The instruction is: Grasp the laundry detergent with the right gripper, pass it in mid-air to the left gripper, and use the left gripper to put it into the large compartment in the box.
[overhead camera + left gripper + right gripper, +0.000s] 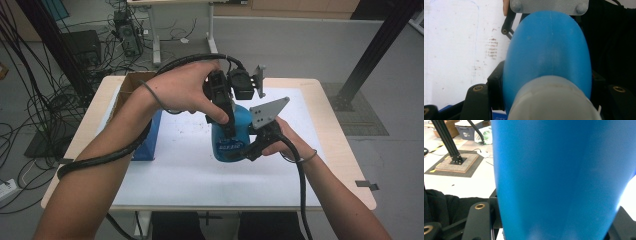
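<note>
A blue plastic bottle (229, 142) stands upright on the white sheet (175, 170) in the middle of the table. My left gripper (222, 120) comes down from above and is shut on the bottle's pale cap (551, 100); beyond the cap the blue body (546, 50) bulges out between the jaws. My right gripper (252, 146) reaches in from the right, shut on the bottle's lower body (561, 177), its black jaws on either side. Its grey plate (549, 6) shows at the top of the left gripper view.
A brown cardboard box (132, 85) and a blue box (150, 135) stand at the table's left side. The sheet has brown smudges (492, 47). A black frame post (370, 55) rises on the floor at the right, and cables (30, 100) cover the floor at the left.
</note>
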Motion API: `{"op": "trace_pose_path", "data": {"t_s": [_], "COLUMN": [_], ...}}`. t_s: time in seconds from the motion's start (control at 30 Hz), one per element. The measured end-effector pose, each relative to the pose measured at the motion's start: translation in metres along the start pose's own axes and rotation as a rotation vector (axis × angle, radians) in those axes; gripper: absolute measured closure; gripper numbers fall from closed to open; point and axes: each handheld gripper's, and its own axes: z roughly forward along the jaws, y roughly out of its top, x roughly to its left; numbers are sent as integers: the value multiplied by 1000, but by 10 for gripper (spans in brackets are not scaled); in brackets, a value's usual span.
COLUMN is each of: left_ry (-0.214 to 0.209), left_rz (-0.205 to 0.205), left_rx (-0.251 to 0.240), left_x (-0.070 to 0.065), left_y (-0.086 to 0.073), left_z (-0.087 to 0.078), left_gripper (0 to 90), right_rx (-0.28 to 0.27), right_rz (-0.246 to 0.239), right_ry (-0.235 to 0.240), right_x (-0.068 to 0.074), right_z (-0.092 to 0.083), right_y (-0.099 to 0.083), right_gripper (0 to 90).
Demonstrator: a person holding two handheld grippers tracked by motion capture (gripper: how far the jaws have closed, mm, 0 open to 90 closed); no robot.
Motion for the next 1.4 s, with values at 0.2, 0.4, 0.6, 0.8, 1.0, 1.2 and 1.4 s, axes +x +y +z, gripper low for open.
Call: {"op": "trace_pose_path", "data": {"t_s": [0.2, 0.4, 0.6, 0.8, 1.0, 1.2, 1.4], "left_ry": [-1, -2, -1, -3, -3, 0, -1], "left_rz": [0, -2, -2, -4, -11, -16, -21], "left_rx": [4, 1, 2, 0, 1, 6, 13], "left_x": [0, 1, 1, 1, 1, 1, 0], "left_y": [0, 0, 0, 0, 1, 3, 4], "left_z": [0, 0, 0, 0, 0, 0, 0], "left_gripper": [374, 373, 374, 373, 374, 374, 375], "right_rx": [2, 1, 2, 1, -3, -11, -14], "right_rz": [-2, -1, -1, -2, -3, -1, -5], "right_ry": [-2, -1, -1, -1, 1, 3, 5], "right_x": [0, 0, 0, -1, -1, -1, -1], "right_z": [0, -1, -1, 0, 0, -1, -1], "right_y": [0, 0, 0, 0, 0, -1, -2], "right_gripper": [405, 405, 405, 405, 405, 405, 405]}}
